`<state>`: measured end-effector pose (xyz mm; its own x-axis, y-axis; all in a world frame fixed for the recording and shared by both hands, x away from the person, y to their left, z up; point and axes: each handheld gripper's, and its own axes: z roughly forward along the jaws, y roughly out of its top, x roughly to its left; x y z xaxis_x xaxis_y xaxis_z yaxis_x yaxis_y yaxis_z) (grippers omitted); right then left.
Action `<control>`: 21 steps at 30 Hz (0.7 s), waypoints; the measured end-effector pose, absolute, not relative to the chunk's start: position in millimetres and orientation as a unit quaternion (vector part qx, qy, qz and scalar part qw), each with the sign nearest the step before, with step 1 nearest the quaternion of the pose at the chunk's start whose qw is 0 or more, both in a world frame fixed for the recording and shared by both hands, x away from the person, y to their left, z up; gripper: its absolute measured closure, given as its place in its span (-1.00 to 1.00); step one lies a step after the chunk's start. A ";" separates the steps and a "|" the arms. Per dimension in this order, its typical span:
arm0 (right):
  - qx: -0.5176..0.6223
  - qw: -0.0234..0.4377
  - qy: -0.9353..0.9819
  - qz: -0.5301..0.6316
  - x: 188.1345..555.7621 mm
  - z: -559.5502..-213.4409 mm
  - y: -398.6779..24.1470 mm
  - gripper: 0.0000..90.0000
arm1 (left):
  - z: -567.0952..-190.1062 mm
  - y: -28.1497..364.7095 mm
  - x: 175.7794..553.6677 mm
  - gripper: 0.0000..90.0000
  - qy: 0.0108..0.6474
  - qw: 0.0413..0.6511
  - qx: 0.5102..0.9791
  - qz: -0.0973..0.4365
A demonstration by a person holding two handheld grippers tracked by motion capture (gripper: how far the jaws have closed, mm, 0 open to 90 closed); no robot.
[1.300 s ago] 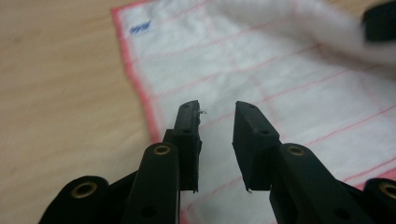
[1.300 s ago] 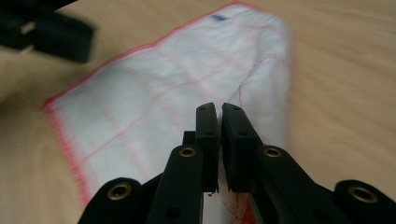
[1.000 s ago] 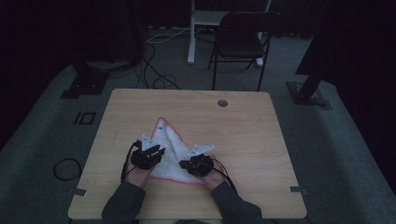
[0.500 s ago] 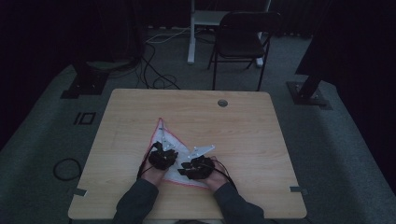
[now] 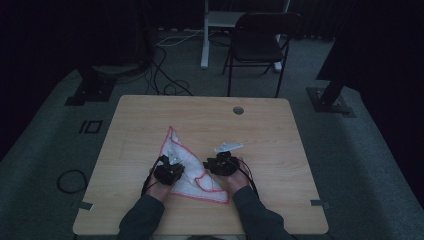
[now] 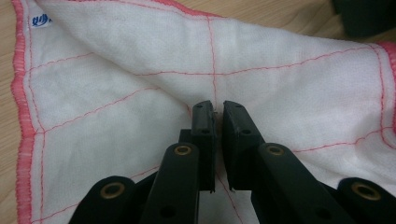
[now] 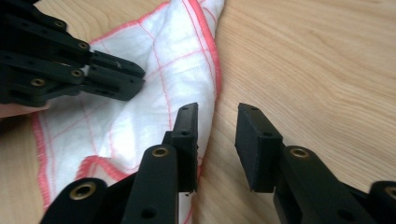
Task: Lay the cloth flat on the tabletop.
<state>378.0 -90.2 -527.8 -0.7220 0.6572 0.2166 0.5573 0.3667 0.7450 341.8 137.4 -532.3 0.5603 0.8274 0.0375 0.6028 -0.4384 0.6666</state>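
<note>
The white cloth (image 5: 187, 167) with pink stitched edges lies crumpled on the worktop (image 5: 280, 150), toward its 6 o'clock edge. The left claw (image 6: 217, 122) has just been closing and now pinches a raised fold of the cloth near its middle. The right claw (image 7: 215, 140) stands spread at the cloth's 3 o'clock edge, gripping nothing, one jaw over the cloth, the other over bare wood.
</note>
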 end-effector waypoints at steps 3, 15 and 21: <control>0.368 0.052 0.829 0.419 378.9 -532.1 -82.5 0.48 | -532.3 137.6 341.3 0.87 0.430 0.306 0.829 0.185; 0.357 0.038 0.843 0.400 382.3 -535.5 -68.2 0.88 | -531.1 143.4 333.8 0.79 0.435 0.308 0.825 0.188; 0.361 0.084 0.836 0.404 383.8 -522.6 -77.8 0.95 | -532.4 144.9 334.6 0.79 0.437 0.310 0.824 0.183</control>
